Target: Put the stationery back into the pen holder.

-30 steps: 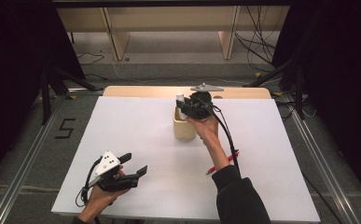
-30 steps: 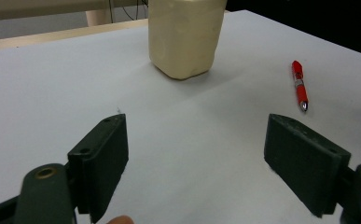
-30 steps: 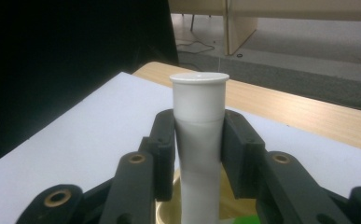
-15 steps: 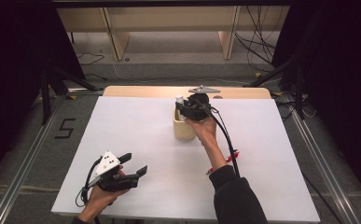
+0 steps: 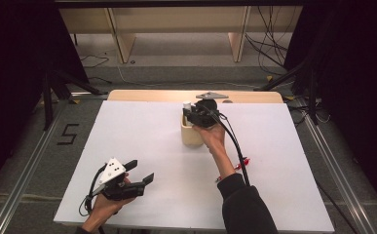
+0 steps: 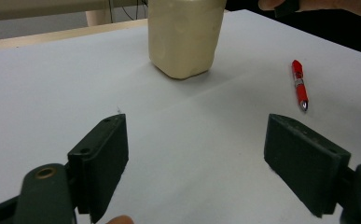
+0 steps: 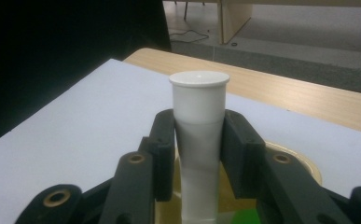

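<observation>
Two tongs work over a white-topped bench [image 5: 142, 141] on a grey floor between dark curtains, wooden shelving behind. The right tongs [image 7: 198, 140], arm outstretched, clamp a white capped tube [image 7: 199, 121] standing upright in a cream container [image 5: 192, 136]. The left tongs [image 5: 140, 171] rest near the front edge, spread wide. A red pen [image 6: 299, 84] lies beside the right forearm.

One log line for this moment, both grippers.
left gripper: open, idle | right gripper: shut on white tube over beige cup | red pen: on table
</observation>
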`<state>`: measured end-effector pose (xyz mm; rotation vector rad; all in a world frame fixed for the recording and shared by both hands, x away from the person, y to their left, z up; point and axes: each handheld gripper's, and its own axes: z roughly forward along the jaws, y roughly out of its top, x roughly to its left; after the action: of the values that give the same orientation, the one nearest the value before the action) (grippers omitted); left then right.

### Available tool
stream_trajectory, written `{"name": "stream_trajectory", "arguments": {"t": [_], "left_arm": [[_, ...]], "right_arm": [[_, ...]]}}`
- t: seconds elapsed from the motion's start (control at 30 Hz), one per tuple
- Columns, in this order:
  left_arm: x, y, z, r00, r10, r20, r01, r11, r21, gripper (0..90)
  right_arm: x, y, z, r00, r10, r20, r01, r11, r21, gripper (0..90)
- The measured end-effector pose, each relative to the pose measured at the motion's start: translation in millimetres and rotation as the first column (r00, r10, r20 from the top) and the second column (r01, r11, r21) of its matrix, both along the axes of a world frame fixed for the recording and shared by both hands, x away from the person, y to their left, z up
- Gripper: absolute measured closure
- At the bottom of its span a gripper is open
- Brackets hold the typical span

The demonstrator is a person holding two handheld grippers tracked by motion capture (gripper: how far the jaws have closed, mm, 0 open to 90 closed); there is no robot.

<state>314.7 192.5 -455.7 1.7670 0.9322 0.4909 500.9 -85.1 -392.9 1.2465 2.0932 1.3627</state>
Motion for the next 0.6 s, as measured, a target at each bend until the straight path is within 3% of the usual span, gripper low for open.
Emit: {"name": "stream_trajectory", "arguments": {"t": [0.1, 0.23, 0.33, 0.47, 0.6], "left_arm": [[0.1, 0.1, -0.1, 1.0, 0.0, -0.001, 0.0, 1.0, -0.001, 21.4], [0.0, 0.0, 0.0, 1.0, -0.001, -0.001, 0.001, 1.0, -0.001, 21.3], [0.1, -0.1, -0.3, 1.0, -0.001, -0.003, 0.001, 1.0, -0.001, 21.3], [-0.1, -0.4, -0.2, 1.0, -0.001, -0.002, 0.001, 1.0, -0.001, 21.3], [-0.1, -0.4, -0.4, 1.0, -0.002, -0.004, 0.002, 1.0, 0.003, 21.3]], "right_arm": [[0.3, 0.3, -2.4, 1.0, 0.006, -0.008, -0.006, 1.0, -0.003, 66.1], [2.2, -1.8, -4.0, 0.9994, 0.002, -0.034, -0.001, 1.0, 0.016, 46.2], [0.1, -4.7, 0.6, 0.9998, -0.001, -0.018, 0.002, 1.0, 0.013, 38.7], [-4.6, -13.3, 11.8, 0.9998, 0.019, 0.008, -0.02, 0.999, 0.028, 35.4], [-12.1, -26.0, 22.5, 0.9988, 0.047, 0.017, -0.047, 0.999, -0.002, 32.8]]}}
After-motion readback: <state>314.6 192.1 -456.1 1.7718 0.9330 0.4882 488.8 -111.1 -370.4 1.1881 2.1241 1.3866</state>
